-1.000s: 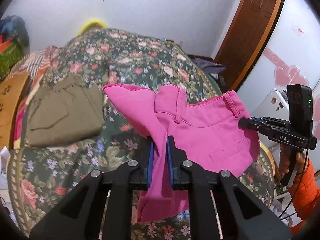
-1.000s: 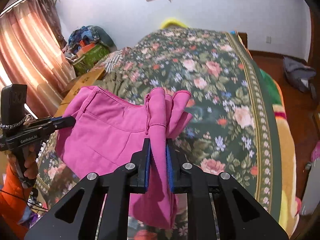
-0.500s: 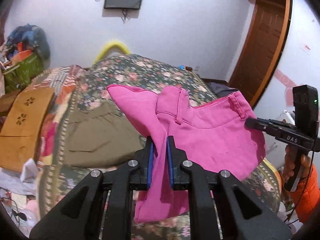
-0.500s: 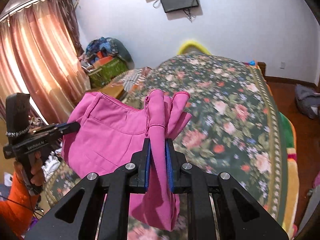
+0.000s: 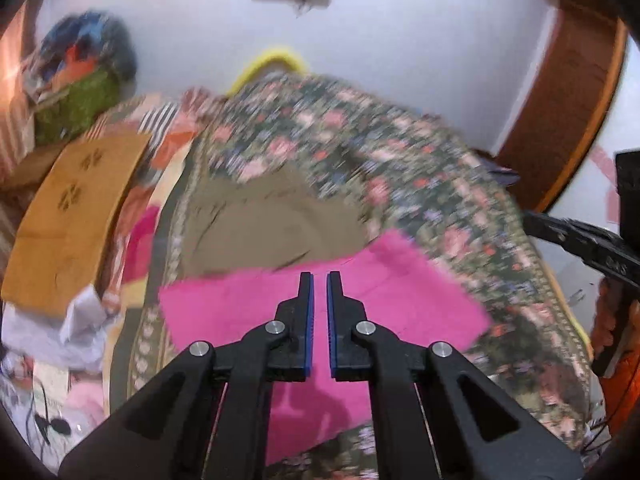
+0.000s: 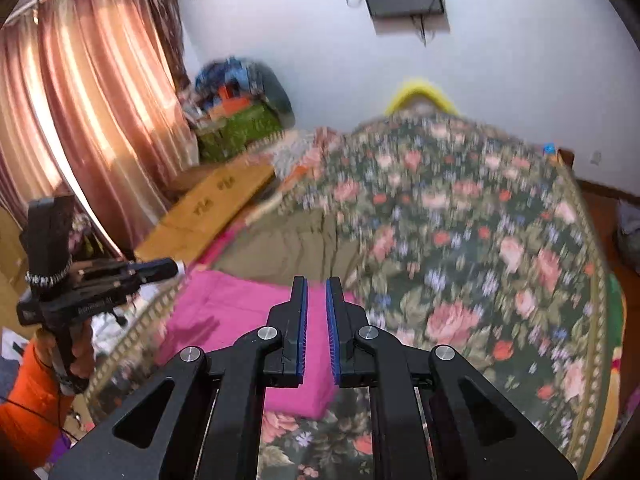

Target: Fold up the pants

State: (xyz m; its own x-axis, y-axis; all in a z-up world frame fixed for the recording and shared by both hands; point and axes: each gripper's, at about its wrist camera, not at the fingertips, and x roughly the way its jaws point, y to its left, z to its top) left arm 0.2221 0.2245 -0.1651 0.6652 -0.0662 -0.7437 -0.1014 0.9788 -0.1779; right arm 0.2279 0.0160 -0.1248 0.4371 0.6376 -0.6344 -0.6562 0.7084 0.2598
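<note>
The pink pants point(image 5: 320, 312) are seen lying flat on the floral bedspread point(image 5: 420, 168) near its front edge, at 6 o'clock from the olive garment point(image 5: 264, 228), a placement judged to leave them spread for the next fold. The left gripper point(image 5: 320, 280) and right gripper point(image 6: 316, 284) are each held just above the cloth with jaws slightly parted and nothing between them. Lettering on the left tool's body at 9 o'clock in the right view is too blurred to be read.
</note>
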